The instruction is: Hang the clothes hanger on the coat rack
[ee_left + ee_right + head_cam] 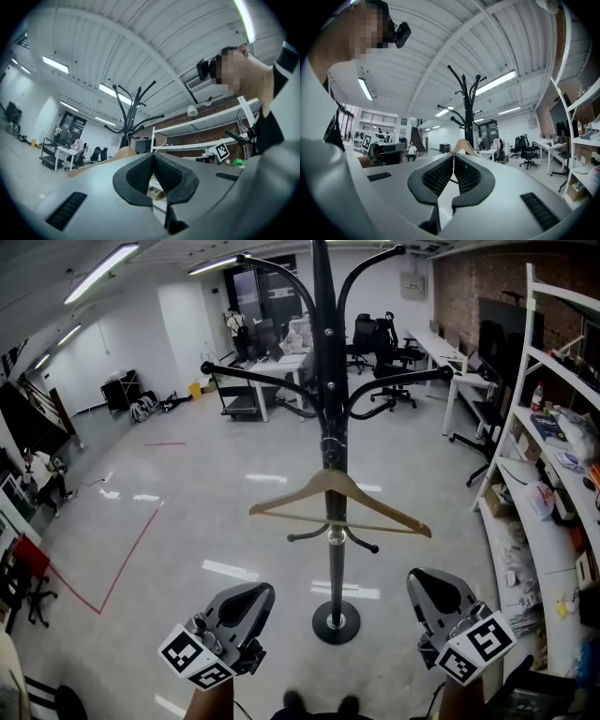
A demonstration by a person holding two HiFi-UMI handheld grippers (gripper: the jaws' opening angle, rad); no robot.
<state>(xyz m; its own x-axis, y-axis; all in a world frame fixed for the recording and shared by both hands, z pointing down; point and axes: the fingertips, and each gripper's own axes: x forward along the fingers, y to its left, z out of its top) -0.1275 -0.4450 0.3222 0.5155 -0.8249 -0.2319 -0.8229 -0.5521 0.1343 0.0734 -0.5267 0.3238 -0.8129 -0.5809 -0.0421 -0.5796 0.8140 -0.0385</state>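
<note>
**Left side.** The left gripper (246,601) sits low and near, just left of the rack's base. Its jaws are closed tip to tip, with nothing between them. Open floor (187,512) lies beyond it.

**Centre.** The coat rack (327,381) stands upright straight ahead. The wooden hanger (292,493) hangs on it about halfway up the pole, above the short lower pegs. Its arms spread to both sides and it tilts slightly down to the right. The hook meets the pole, but which fitting carries it cannot be made out. The hanger is farther away than both grippers, higher than them and between them. It is well apart from each and touches neither.

**Right side.** The right gripper (433,589) is low and near, right of the base. Its jaws are also together and empty. A shelf (553,474) loaded with small items runs along the far right.

**Assessment.** The hanging step appears complete, since the hanger carries its own weight on the rack. The next move seems to call only for keeping both grippers clear of the hanger's arms. A knock on the lower right arm could swing it off its seat.
</note>
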